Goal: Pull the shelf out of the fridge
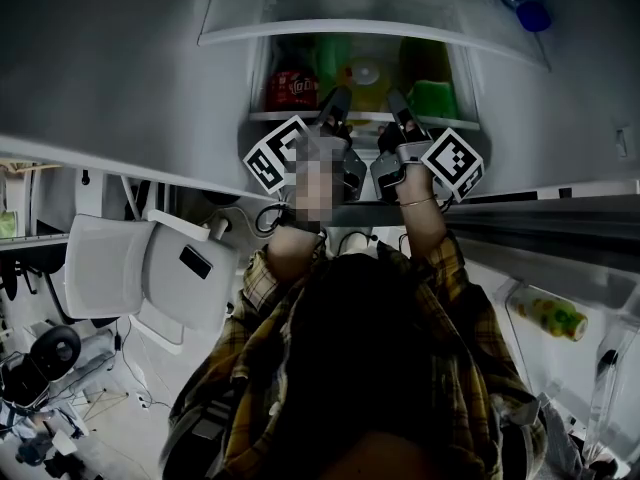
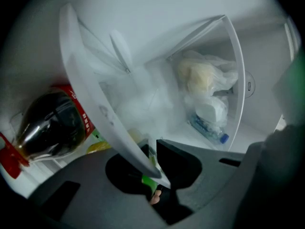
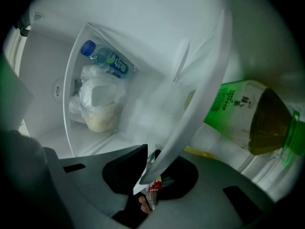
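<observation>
Gripping step, with no pull visible yet.

Head view: a person (image 1: pixel 370 368) in a plaid shirt reaches into the open fridge (image 1: pixel 505 108). The left gripper (image 1: pixel 335 103) and right gripper (image 1: pixel 398 108) are side by side at the white front edge of the shelf (image 1: pixel 365 120). The shelf sits fully inside, not drawn out. Count: two grippers, two marker cubes (image 1: pixel 278 153), one red-labelled cola bottle (image 1: pixel 290 88), one blue-capped water bottle (image 1: pixel 528 13). The green bottles behind the grippers are too crowded to count.

Left gripper view: the left gripper (image 2: pixel 155 171) has its jaws drawn in narrow, pinching the shelf's edge strip (image 2: pixel 95 99), which runs diagonally between them. One cola bottle (image 2: pixel 52 128) is on one side of the strip. One plastic bag (image 2: pixel 202 78) and one water bottle (image 2: pixel 208 130) are on the other.

Right gripper view: mirrored. The right gripper (image 3: pixel 150 171) is also nearly closed, clamped on the same strip (image 3: pixel 200 99). One green tea bottle (image 3: pixel 243 113) is on one side, with the bag (image 3: pixel 97 106) and water bottle (image 3: pixel 102 58) on the other.

Risks, as a judgement:
- The pinch is only on a thin smooth strip, so a hard tug could slip the jaws off.
- Uneven pull between the two hands could skew the shelf and jam it in its side supports.
- A sudden release could jolt the nearby bottles.
</observation>
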The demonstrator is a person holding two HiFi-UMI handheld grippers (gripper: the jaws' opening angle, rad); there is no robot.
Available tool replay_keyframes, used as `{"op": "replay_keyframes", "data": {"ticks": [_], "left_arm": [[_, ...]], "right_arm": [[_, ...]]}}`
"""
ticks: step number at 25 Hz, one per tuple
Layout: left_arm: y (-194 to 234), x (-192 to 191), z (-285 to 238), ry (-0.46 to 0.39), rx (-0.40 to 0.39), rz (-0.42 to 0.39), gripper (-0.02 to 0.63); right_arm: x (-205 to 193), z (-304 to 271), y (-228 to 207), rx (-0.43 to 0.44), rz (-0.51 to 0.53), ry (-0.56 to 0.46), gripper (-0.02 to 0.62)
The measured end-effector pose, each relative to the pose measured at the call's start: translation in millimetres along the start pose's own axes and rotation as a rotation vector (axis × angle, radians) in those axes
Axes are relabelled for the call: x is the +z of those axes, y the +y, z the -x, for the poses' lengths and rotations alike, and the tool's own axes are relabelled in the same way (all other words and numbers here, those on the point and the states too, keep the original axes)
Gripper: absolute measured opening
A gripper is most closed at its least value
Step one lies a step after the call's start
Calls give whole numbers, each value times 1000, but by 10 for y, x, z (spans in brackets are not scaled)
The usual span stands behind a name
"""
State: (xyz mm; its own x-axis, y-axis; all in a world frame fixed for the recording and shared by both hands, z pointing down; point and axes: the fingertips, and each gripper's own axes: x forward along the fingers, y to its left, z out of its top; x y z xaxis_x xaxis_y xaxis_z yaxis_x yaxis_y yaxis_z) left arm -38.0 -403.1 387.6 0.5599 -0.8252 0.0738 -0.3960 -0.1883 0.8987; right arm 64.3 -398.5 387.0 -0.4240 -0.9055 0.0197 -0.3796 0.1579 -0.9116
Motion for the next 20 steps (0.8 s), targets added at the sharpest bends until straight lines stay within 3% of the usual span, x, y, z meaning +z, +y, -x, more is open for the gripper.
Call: {"op": "replay_keyframes", "data": {"ticks": [20], "left_arm": [[-48,-356,447,-2,-26,38,55]], "right_arm": [[-229,513,-5,8,-24,23,64]]}}
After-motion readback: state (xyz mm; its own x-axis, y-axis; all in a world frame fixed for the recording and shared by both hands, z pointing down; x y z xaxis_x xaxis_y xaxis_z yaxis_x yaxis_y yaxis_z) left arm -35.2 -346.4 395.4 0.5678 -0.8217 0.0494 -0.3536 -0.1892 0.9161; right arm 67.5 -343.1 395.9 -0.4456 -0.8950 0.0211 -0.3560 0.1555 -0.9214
